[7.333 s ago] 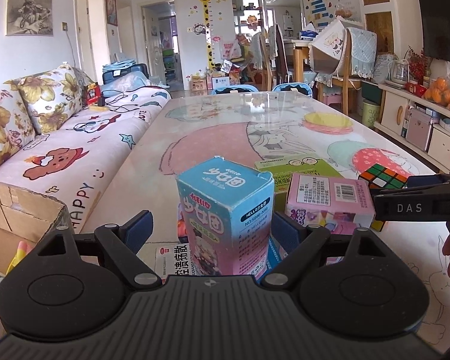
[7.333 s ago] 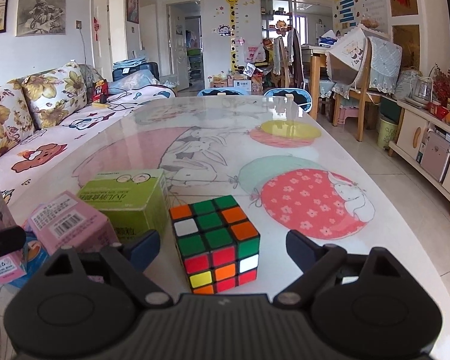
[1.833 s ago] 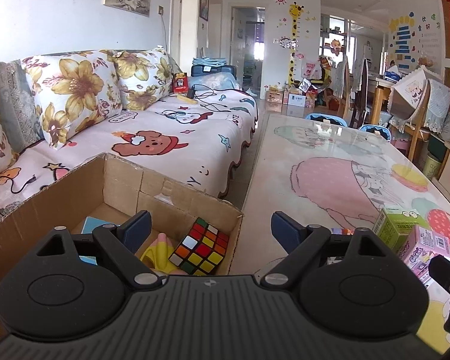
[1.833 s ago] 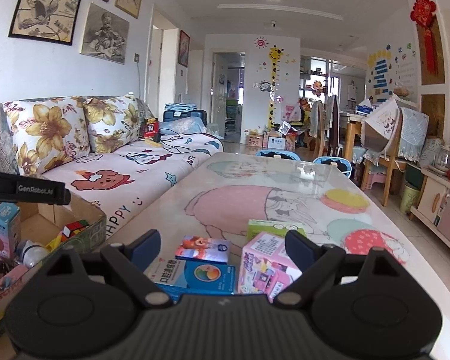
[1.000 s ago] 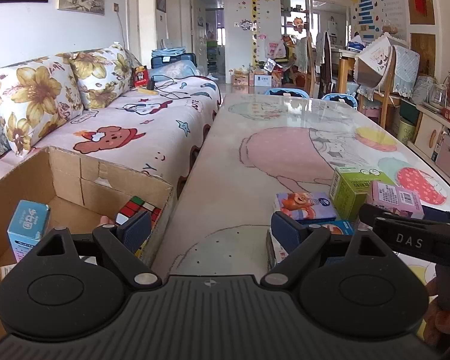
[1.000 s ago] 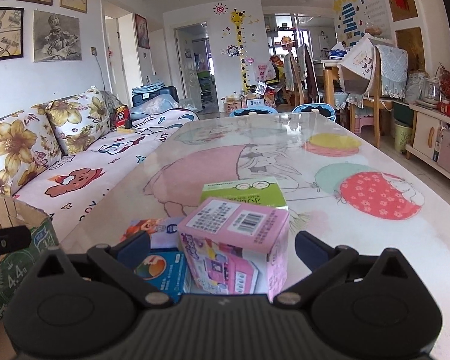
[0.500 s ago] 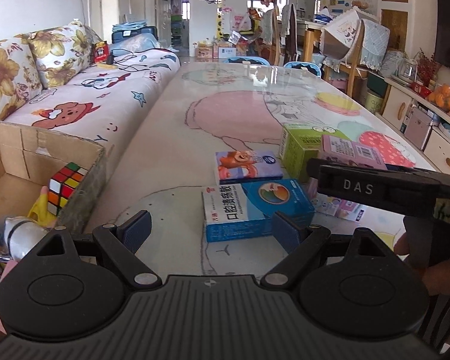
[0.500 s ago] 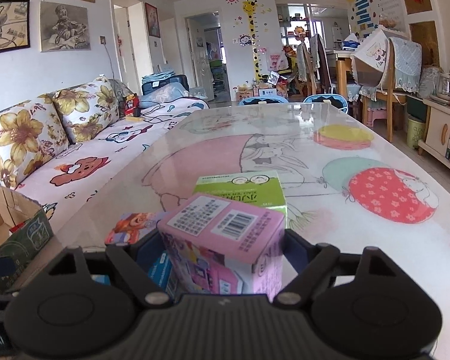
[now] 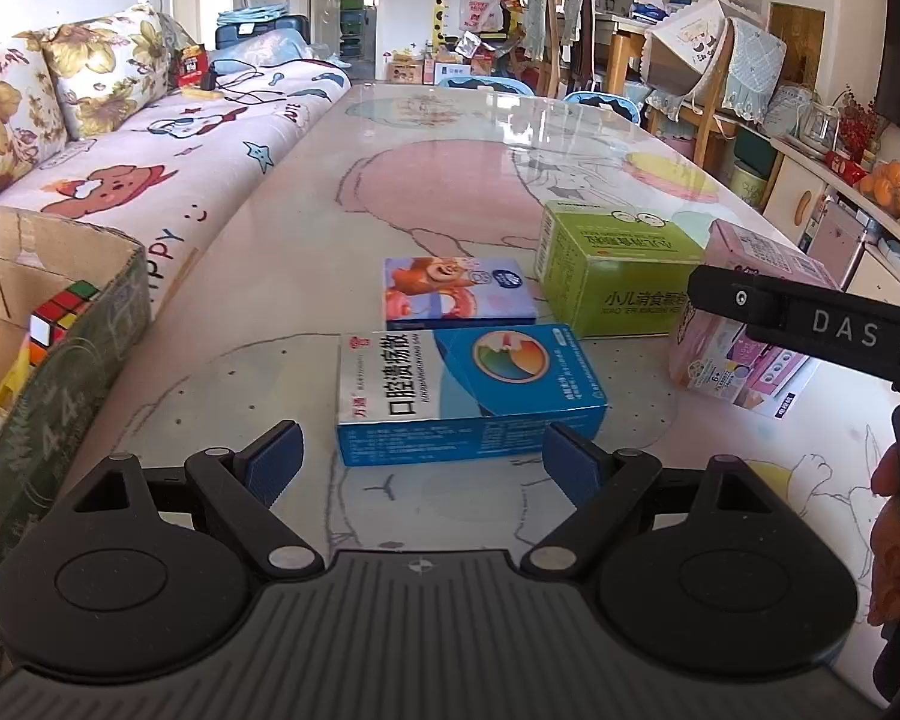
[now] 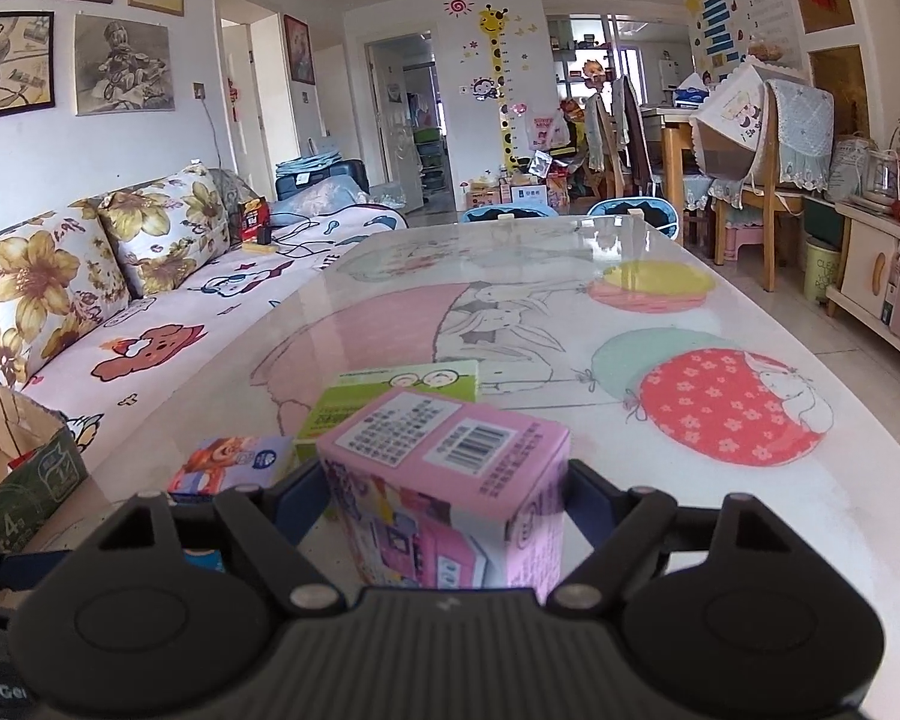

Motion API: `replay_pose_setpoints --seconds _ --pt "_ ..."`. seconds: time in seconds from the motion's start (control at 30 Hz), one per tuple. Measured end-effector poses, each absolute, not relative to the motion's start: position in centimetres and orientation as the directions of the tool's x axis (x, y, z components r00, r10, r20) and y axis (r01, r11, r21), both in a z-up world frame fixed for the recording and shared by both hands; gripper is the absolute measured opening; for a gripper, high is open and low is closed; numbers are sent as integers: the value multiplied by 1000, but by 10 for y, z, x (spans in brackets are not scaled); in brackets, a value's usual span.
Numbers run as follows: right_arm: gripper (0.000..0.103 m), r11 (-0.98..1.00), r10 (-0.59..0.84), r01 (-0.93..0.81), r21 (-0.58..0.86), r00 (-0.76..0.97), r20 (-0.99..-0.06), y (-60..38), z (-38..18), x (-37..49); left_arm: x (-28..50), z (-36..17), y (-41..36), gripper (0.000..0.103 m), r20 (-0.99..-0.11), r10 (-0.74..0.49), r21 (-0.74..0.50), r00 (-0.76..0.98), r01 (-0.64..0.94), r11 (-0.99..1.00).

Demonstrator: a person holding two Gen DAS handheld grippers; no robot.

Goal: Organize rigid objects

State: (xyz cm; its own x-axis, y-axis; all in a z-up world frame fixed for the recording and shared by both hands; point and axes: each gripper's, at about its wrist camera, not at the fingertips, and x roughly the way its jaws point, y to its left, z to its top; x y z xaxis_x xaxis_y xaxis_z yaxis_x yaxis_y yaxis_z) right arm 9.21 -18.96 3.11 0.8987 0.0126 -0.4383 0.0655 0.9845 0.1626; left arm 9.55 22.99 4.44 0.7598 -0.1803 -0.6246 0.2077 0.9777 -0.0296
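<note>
Nearest of all, the right hand-held gripper (image 10: 447, 501) is being kept clamped on the pink box (image 10: 450, 480), its pads pressing the two side faces while the barcode face is turned up. The box appears tilted and lifted off the worktop (image 10: 570, 360), probably so that it can be carried clear of its neighbours. In the left wrist view the same pink box (image 9: 750, 324) is being crossed by the black bar of that right-hand tool at the right edge.

The left hand-held gripper (image 9: 426, 459) is being held with its fingers wide apart and with nothing between them, just short of the near edge of the blue-and-white medicine box (image 9: 468, 390). That box is lying flat, and the spread seems wide enough to take it across its length, so it is judged to be the next pick.

Just beyond it, the cartoon bear box (image 9: 457, 294) is lying flat, and to its right the green box (image 9: 615, 264) is standing taller, close beside the pink one.

At the left, off the worktop edge, the cardboard box (image 9: 78, 330) is being used as the collecting place: a Rubik's cube (image 9: 60, 312) is already lying inside it. Three boxes are being left on the worktop besides the one in the grip, so the sorting seems well under way.

Farther off, the sofa (image 9: 150, 168) is running along the left side.
</note>
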Motion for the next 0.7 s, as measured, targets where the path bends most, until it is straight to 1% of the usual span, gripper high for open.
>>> replay_pose_setpoints --seconds 0.13,0.3,0.37,0.43,0.53,0.6,0.7 --pt "83 983 -1 81 166 902 -432 -199 33 90 88 45 219 103 -622 -248 -44 743 283 958" --pt "83 978 -18 105 179 903 -430 -212 34 87 68 46 201 103 -619 -417 -90 666 467 879" --pt "83 976 -24 114 185 902 -431 -217 34 86 61 49 197 103 -610 -460 -79 645 529 845" --pt "83 974 -31 124 187 900 -434 -222 34 84 57 53 197 103 -590 -442 -25 676 532 846" --pt "83 970 -33 136 202 895 -444 -229 33 82 62 56 204 103 -558 -373 45 741 477 878" --pt "83 965 -11 129 228 888 -459 -234 33 82 69 55 206 103 -544 -327 72 773 431 900" --pt "83 962 30 104 253 878 -478 -235 31 83 78 52 204 103 -533 -288 101 796 398 912"
